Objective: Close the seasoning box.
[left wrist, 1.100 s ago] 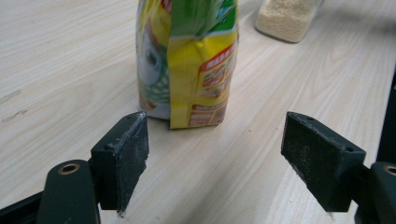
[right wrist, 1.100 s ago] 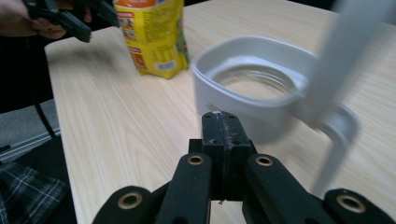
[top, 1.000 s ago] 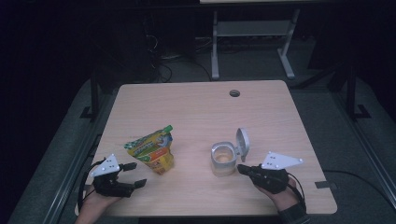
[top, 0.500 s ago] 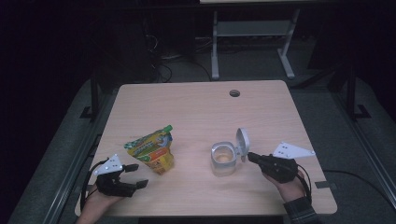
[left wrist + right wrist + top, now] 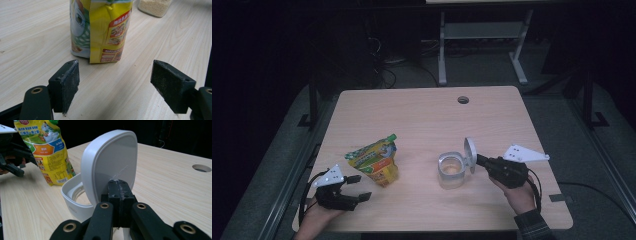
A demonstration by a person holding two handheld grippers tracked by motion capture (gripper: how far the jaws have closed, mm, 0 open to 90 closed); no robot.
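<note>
A yellow and green snack pouch stands upright at the table's front left, seen close up in the left gripper view. My left gripper lies just in front of it, open, jaws wide apart and empty. A white container holding pale grains sits right of the pouch. Its white lid stands on edge at the right rim. My right gripper is shut on the lid's lower edge, its jaws pressed together. Behind the lid are the container and pouch.
The wooden table has a round cable hole near its far edge. A grey metal stand is on the floor beyond the table. The other gripper shows at the far left of the right gripper view.
My right hand has shifted a little right and lifted, with the lid still in its jaws. The left gripper and the pouch have stayed put.
</note>
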